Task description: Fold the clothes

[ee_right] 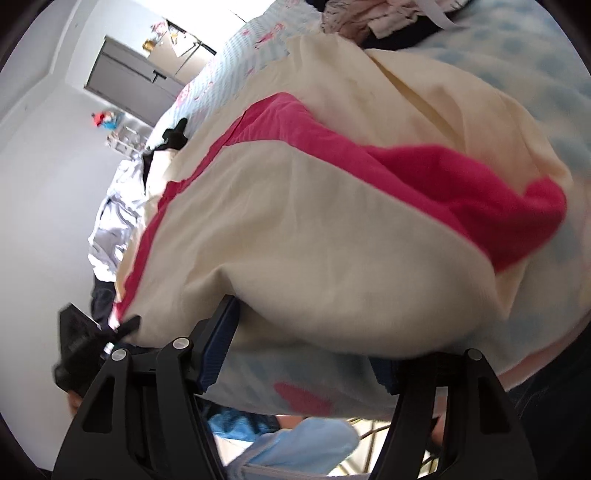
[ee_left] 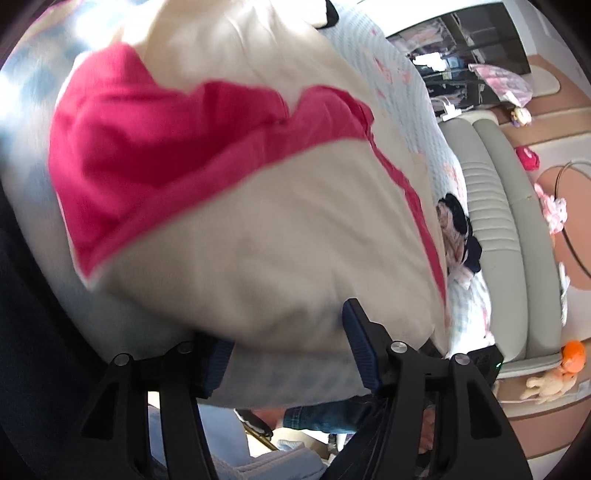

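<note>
Garment [ee_left: 258, 229] (cream w/ pink panels) lay spread over a light blue patterned bedcover [ee_right: 524, 288], near hem hanging toward both cameras at the bed edge. Left gripper [ee_left: 284, 354]: jaws stood apart, cream hem bulged down betw. them; right-hand pad showed bare blue ribbing, other finger [ee_left: 218, 362] mostly hidden under cloth, so pads did not look pressed on fabric. Right gripper [ee_right: 310, 350]: jaws also apart, 1 finger [ee_right: 218, 343] visible at the hem, far finger buried under the fold; cannot tell if bedcover was in the gap too. Risks, as judged: (1) closing now could pinch bedcover along w/ garment, since blue cloth sat directly beneath the hem in the right wrist view, and the cover would drag w/ the fold. (2) Bulged hem may mean only 1 layer gets caught, so the fold would come out skewed. (3) Uneven bite betw. the 2 grippers would twist the pink stripe line off-square. (4) Pile of other clothes [ee_right: 376, 18] at the far end of the bed sat near the garment's far edge; a long fold could land on it. Frames motion-blurred, so edge detail was uncertain.
</note>
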Tool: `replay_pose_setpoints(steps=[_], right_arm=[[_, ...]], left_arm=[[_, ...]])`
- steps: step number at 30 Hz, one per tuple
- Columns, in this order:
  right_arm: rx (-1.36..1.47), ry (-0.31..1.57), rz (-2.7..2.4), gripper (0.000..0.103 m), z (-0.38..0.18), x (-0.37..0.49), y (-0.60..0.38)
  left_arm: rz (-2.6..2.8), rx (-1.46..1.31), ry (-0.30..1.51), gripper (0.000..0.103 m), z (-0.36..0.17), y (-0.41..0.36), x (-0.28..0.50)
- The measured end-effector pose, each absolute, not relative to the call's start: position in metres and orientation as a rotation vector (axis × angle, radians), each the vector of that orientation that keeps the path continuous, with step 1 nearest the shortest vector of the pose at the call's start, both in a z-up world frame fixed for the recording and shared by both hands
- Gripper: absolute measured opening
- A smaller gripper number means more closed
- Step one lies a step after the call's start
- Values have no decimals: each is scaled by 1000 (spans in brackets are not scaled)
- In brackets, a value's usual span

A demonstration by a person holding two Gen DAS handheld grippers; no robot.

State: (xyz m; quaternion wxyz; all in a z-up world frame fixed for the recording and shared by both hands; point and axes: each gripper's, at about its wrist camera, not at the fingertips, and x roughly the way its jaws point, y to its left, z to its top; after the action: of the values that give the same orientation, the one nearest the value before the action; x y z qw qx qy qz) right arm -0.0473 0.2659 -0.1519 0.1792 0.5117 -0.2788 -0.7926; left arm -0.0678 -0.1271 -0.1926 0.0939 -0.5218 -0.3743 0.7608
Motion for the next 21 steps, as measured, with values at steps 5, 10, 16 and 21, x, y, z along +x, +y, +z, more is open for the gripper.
replay_pose_setpoints(steps=[5,10,16,21], right_arm=[[1453,-733,-2202,67,-152,-45,257],[1438,-788,-2198,67,-155,-40,265],[1375,-898,-2237,67,-138,-42,287],[1377,-1035,-2204,71,-148,-51,305]], left_arm=[[2253,-1521,-1141,62,-193,-127,-62],[2211,-1468,-1265,63,-197,-139,-53],[2283,-1329,-1400,63,-185,-169,-46],[2265,-1350,-1338,63,-188,-162,-64]])
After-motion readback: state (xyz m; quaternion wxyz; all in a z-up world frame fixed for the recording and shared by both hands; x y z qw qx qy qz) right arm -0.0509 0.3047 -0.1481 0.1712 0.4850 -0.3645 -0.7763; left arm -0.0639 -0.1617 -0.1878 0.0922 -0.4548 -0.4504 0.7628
